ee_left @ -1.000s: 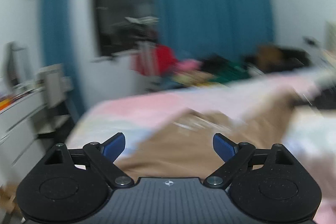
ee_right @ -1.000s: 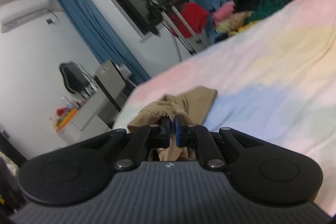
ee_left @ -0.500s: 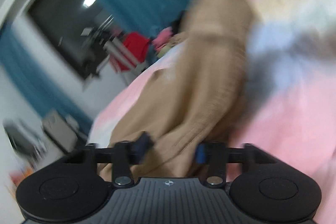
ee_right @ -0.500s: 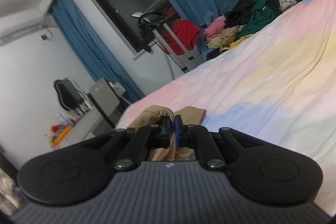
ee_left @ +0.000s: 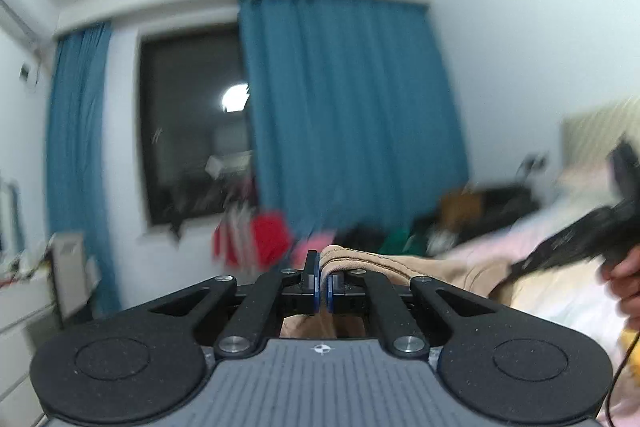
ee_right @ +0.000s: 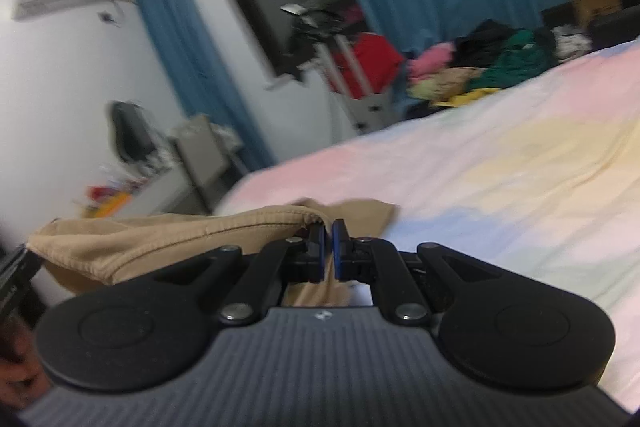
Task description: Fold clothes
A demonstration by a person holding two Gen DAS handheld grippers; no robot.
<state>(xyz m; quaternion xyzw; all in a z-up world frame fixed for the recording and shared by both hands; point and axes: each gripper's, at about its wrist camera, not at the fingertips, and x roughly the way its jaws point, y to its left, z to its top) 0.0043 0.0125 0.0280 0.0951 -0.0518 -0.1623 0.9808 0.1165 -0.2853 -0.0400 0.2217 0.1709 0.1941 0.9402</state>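
- Left gripper (ee_left: 322, 281) is clamped on the tan garment's (ee_left: 400, 265) edge.
- Right gripper (ee_right: 328, 251) pinches the same hem, stretching it between them (probably to straighten it).
- The garment hangs over the pastel bed (ee_right: 500, 171), ready for laying flat.

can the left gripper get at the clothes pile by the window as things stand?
Probably not. The left gripper is shut on the tan garment, which the right gripper also holds, and the clothes pile lies past the bed's far edge.
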